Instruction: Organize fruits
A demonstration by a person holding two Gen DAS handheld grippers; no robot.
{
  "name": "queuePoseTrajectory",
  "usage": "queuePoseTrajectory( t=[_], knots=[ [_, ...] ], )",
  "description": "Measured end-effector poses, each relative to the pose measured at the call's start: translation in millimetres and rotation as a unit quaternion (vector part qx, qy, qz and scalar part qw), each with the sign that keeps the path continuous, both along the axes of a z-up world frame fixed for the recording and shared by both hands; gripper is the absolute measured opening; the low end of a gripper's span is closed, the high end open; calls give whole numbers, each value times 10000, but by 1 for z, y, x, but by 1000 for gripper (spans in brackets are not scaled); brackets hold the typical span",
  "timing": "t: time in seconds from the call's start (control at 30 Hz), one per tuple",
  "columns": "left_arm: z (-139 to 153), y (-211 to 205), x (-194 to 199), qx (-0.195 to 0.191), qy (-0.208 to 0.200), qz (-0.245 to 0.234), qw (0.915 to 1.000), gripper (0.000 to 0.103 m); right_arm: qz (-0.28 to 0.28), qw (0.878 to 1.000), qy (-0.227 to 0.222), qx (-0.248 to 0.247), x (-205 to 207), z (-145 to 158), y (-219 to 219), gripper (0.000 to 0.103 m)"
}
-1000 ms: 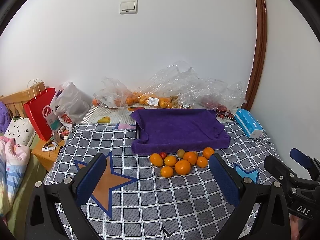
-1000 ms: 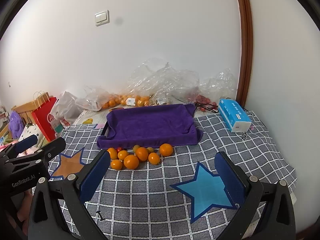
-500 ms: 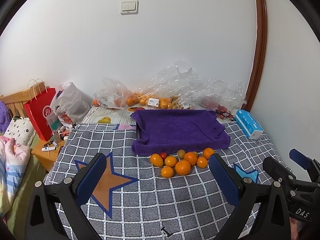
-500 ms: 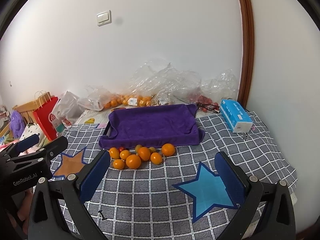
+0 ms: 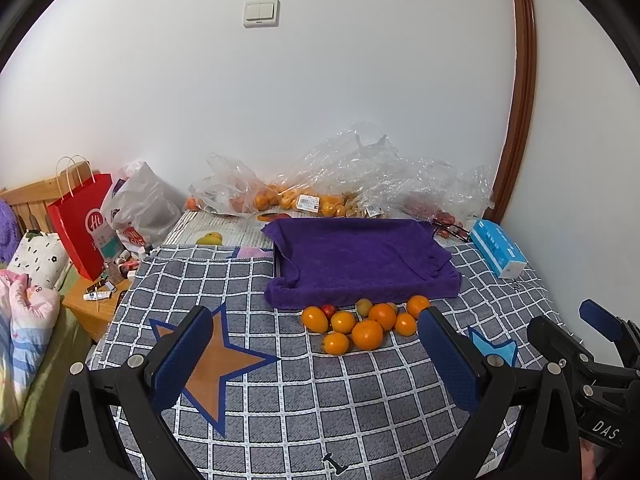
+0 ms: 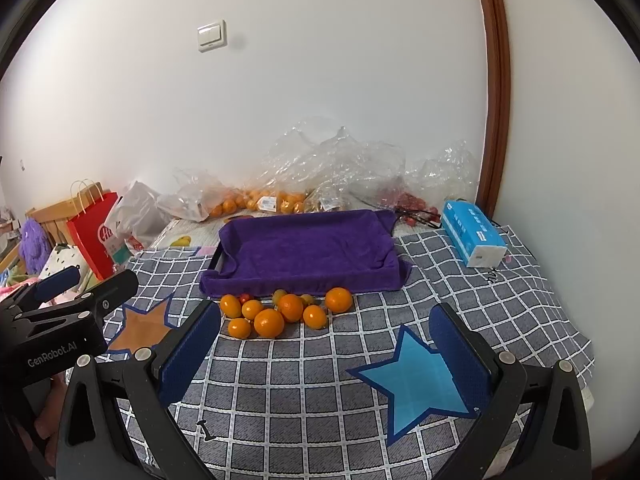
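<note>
Both my left gripper (image 5: pixel 316 344) and right gripper (image 6: pixel 326 338) gape wide and empty, the oranges (image 6: pixel 280 312) clustered at 12 o'clock touching the purple-towelled tray (image 6: pixel 304 250); risk: nudged fruit rolls off, crushing what look like cherry tomatoes (image 6: pixel 244 298).

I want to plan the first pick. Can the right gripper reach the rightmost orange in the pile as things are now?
Probably yes. The right gripper is open and empty, and the rightmost orange sits at the pile's edge on bare checked cloth, with nothing between them.
</note>
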State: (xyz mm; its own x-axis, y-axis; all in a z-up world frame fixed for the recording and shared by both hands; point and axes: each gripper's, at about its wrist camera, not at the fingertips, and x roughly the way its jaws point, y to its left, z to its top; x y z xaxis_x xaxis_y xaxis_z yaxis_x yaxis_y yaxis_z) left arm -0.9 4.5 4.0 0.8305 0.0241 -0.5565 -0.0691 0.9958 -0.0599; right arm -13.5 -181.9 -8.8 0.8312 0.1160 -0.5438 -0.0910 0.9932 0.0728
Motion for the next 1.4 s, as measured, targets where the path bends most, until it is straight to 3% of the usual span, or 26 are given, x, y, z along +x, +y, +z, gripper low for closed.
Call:
queuePoseTrajectory(
  t=[0.83,1.0,1.2,1.4],
  knots=[
    [-15,13,22,-25,107,-34,9999,103,102,9999,54,43,25,-18,-1,103],
    [-28,22,37,-17,228,14,9997,103,-16,9998,219,18,43,-32,-6,103],
    [-51,42,58,-31,454,96,9989,103,-59,9987,343,-367,66,-60,-5,103],
    [-79,55,84,1,762,109,9970,102,10,9981,618,40,92,-94,-14,103]
  ],
)
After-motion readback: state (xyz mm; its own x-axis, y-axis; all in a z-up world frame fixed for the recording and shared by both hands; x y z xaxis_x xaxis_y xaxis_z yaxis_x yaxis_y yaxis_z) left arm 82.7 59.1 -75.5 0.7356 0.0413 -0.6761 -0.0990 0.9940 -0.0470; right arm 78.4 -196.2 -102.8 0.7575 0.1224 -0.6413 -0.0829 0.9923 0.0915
